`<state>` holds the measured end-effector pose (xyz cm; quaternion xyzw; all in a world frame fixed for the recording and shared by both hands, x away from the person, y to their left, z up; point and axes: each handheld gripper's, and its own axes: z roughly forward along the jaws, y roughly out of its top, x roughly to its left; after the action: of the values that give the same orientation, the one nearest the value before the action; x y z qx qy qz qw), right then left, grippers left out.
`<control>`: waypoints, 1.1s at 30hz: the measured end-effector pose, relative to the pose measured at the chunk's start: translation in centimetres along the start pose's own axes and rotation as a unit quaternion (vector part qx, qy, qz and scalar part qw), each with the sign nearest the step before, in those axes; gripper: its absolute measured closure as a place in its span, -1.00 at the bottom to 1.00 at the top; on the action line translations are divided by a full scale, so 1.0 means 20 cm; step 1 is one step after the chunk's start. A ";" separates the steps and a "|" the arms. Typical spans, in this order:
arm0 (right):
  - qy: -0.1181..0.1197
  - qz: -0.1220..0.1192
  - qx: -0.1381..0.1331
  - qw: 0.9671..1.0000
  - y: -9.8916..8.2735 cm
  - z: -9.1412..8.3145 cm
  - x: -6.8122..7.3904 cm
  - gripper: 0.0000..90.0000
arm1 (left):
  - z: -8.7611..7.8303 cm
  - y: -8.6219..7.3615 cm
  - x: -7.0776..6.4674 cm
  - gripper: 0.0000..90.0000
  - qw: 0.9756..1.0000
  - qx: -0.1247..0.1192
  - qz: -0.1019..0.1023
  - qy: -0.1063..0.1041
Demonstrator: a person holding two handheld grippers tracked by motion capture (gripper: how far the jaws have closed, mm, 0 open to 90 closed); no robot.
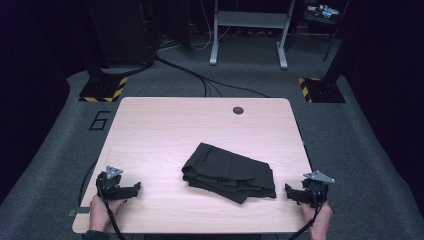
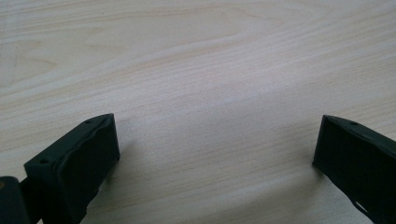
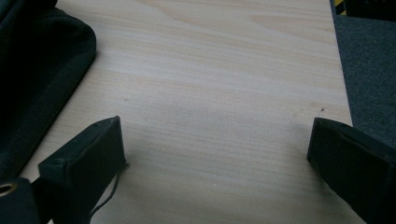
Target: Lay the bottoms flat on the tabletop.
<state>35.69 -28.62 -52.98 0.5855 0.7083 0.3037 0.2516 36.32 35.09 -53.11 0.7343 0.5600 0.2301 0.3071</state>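
Black folded cloth lies right of centre on the pale wooden table in the high view, its long axis running from far-left to near-right; the left gripper sits well apart at the near-left corner, the right gripper near its right end; a round cable hole sits far back.

Left gripper view: jaws spread wide, empty, over bare wood.

Right gripper view: jaws wide apart, holding nothing; the cloth lies just left of them; grey carpet lies beyond the table edge.
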 end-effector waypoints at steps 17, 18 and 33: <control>0.000 0.001 0.000 1.000 0.00 0.00 0.00 -0.93 | -0.06 0.14 -0.18 -0.95 0.997 -0.029 0.049 -0.045; 0.000 0.001 0.000 1.000 0.00 0.00 0.00 -0.93 | -0.06 0.16 -0.21 -0.96 0.997 -0.025 0.055 -0.051; 0.000 0.001 0.000 1.000 0.00 0.00 0.00 -0.93 | -0.04 0.33 -0.51 -0.92 0.983 -0.040 0.145 -0.103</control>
<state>35.67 -28.60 -52.97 0.5864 0.7078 0.3033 0.2513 37.65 24.20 -47.81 0.8147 0.4030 0.2181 0.3553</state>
